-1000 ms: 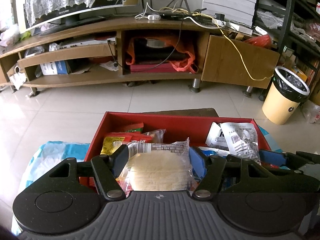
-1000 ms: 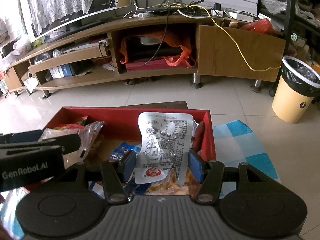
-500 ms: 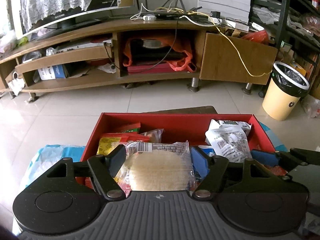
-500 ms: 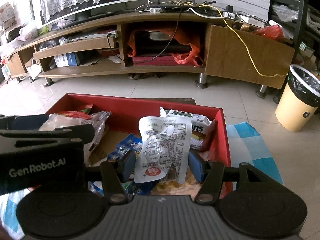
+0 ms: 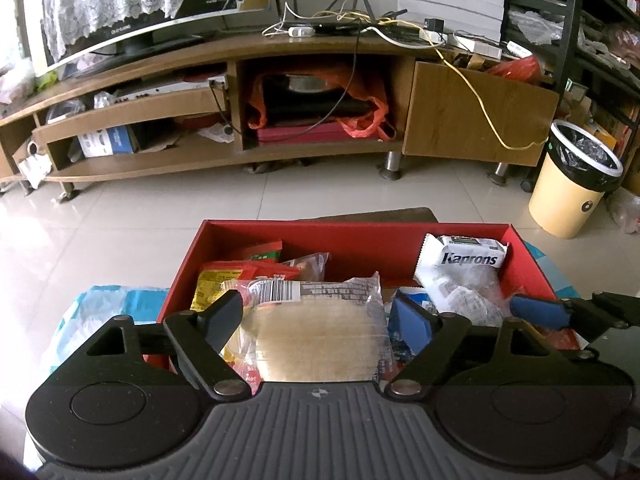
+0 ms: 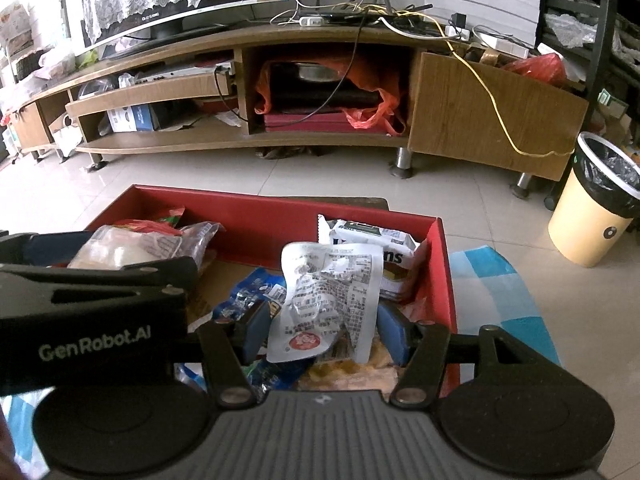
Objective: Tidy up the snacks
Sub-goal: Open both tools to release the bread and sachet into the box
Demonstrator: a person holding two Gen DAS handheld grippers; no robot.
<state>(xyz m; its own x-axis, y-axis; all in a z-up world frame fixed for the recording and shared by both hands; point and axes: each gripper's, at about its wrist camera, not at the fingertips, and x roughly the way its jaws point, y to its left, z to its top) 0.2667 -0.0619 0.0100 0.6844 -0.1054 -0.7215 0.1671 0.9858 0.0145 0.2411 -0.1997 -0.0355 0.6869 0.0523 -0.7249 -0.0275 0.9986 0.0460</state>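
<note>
Low in the frame, the left gripper (image 5: 316, 316) is clamped on a clear pack of pale wafers (image 5: 316, 336) above the red box (image 5: 352, 236). The right gripper (image 6: 320, 326) pinches a crumpled silver snack packet (image 6: 328, 300) over the box's right half, below the Kaprons pack (image 6: 372, 240).

A clear wafer packet (image 5: 316, 336) and a crinkled silver pouch (image 6: 328, 300) stood upright over the snack-filled red box (image 5: 360, 236)
</note>
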